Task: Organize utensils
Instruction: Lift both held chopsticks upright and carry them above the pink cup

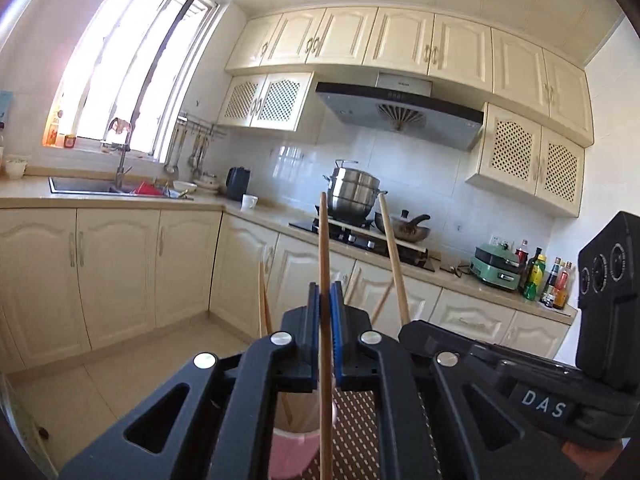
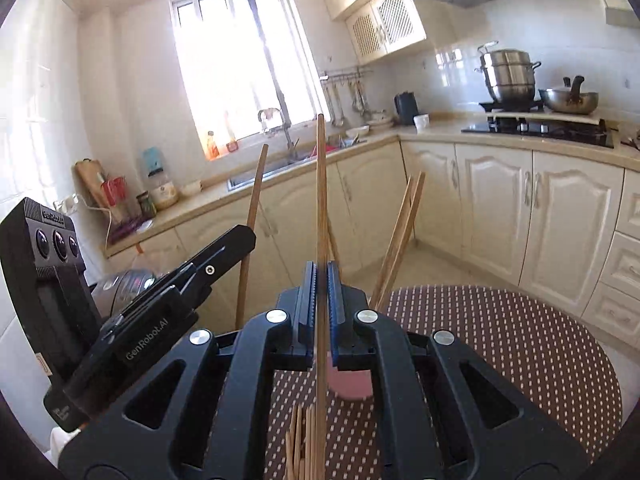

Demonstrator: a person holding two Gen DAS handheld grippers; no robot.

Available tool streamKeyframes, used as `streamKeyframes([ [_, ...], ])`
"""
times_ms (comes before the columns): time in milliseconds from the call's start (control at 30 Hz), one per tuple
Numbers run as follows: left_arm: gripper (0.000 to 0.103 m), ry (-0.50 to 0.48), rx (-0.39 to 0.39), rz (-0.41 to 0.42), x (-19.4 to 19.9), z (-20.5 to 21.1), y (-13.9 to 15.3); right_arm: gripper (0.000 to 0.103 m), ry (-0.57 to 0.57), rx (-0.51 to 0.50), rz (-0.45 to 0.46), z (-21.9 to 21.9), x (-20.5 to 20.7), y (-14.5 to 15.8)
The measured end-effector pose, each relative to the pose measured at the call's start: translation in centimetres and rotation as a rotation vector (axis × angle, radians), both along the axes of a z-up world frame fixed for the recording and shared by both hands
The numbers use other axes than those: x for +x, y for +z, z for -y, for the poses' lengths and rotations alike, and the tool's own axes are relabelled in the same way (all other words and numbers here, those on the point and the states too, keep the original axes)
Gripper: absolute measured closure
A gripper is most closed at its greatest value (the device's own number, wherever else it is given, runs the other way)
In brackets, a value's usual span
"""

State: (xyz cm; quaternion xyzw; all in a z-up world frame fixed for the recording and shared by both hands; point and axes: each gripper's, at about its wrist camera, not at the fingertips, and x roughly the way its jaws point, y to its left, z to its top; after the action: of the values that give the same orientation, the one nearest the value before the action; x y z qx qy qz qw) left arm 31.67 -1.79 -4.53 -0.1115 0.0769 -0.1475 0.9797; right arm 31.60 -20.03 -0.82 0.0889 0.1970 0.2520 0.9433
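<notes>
My left gripper (image 1: 325, 300) is shut on a wooden chopstick (image 1: 324, 248) held upright above a pink cup (image 1: 290, 448). Several chopsticks (image 1: 264, 300) stand in the cup. My right gripper (image 2: 321, 280) is shut on another wooden chopstick (image 2: 321, 184), also upright, with the pink cup (image 2: 350, 386) just beyond its jaws. Chopsticks (image 2: 402, 232) lean out of the cup to the right. A bundle of chopsticks (image 2: 300, 440) lies on the table below the right gripper. The left gripper body (image 2: 176, 292) shows at the left, holding its chopstick (image 2: 252, 216). The right gripper body (image 1: 500, 368) shows in the left wrist view.
The round table has a brown dotted cloth (image 2: 500, 352). Cream kitchen cabinets (image 2: 500, 208) run around the room, with a sink (image 1: 104, 186), a stove with a steel pot (image 1: 352, 196) and a pan (image 1: 408, 226), and bottles (image 1: 548, 276) on the counter.
</notes>
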Motion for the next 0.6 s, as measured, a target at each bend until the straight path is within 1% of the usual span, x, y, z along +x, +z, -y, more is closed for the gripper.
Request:
streamKeyframes([
  [200,0.097,0.026,-0.017,0.072,3.5,0.0,0.6,0.097,-0.038,0.032,0.079,-0.9,2.9,0.6],
  [300,0.097,0.054,-0.009,0.107,4.5,0.0,0.8,0.097,-0.053,0.044,0.125,-1.3,4.2,1.0],
  [400,0.097,0.068,-0.022,0.141,5.2,-0.2,0.9,0.097,-0.060,0.047,0.156,-1.7,5.2,1.0],
  [467,0.097,0.060,-0.038,0.159,5.6,-0.4,0.9,0.097,-0.066,0.048,0.175,-1.8,5.9,0.9],
  [600,0.097,0.093,-0.024,0.204,6.0,-0.4,1.0,0.097,-0.073,0.059,0.195,-2.1,6.9,0.3],
])
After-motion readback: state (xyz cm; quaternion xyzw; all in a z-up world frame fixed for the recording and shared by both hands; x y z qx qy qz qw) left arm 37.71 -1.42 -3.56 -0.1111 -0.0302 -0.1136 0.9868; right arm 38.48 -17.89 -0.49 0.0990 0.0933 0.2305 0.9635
